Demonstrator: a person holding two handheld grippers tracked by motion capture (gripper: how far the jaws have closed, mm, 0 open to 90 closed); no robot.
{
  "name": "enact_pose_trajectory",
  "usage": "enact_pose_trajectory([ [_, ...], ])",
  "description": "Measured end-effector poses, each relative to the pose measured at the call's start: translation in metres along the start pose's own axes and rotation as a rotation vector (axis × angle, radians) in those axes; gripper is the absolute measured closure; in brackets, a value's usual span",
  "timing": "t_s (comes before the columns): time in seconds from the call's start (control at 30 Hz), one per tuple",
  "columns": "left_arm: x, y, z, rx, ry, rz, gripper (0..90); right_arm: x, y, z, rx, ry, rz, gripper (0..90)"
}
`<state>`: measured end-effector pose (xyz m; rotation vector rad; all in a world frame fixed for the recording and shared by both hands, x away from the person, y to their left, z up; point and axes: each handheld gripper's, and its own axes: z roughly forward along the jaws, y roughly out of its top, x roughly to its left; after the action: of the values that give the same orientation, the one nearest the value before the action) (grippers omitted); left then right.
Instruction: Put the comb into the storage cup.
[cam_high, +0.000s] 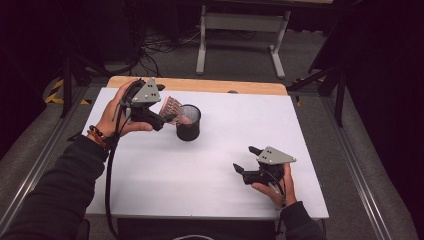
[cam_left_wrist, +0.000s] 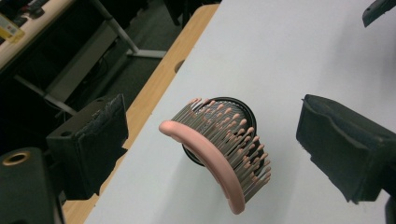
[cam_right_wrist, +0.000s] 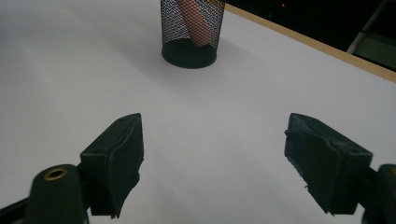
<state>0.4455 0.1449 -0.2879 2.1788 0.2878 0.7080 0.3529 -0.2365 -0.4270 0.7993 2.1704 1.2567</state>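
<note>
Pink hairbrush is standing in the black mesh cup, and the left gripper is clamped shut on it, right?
Not quite. The left gripper is open: the left gripper view shows its jaws spread wide on either side, touching nothing. The pink hairbrush does stand in the black mesh cup.

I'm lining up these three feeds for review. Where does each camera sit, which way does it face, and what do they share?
High view: above the person's side, looking forward and down on the white table; forearms, left gripper, right gripper.
Left gripper view: rides the left gripper, looking down between open fingers at the pink hairbrush standing in the black mesh cup.
Right gripper view: rides the right gripper, low over the table, facing the cup between open fingers.
Shared: the cup, brush and table.
</note>
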Motion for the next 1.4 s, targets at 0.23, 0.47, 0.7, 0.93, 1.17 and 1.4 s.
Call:
enact_pose_trajectory([
  [0.23, -0.002, -0.009, -0.005, -0.014, 0.004, -0.020, 8.1, 0.002, 0.002, -0.002, -0.010, -0.015, -0.012, 20.4],
  [0.47, -0.005, -0.016, -0.008, -0.045, 0.014, -0.022, 7.8, 0.003, 0.003, -0.002, -0.018, -0.028, -0.017, 20.0],
  [0.7, -0.008, -0.022, -0.017, -0.071, 0.036, -0.021, 7.8, 0.003, 0.003, -0.001, -0.014, -0.029, -0.024, 18.6],
  [0.93, -0.015, -0.030, -0.021, -0.088, 0.033, -0.031, 7.5, 0.003, 0.003, -0.001, -0.021, -0.040, -0.024, 18.4],
  [1.17, -0.020, -0.038, -0.024, -0.117, 0.028, -0.059, 7.6, 0.004, 0.002, -0.002, -0.020, -0.043, -0.023, 17.3],
  [1.4, -0.025, -0.043, -0.025, -0.128, 0.026, -0.062, 7.5, 0.004, 0.003, -0.002, -0.027, -0.038, -0.023, 17.0],
])
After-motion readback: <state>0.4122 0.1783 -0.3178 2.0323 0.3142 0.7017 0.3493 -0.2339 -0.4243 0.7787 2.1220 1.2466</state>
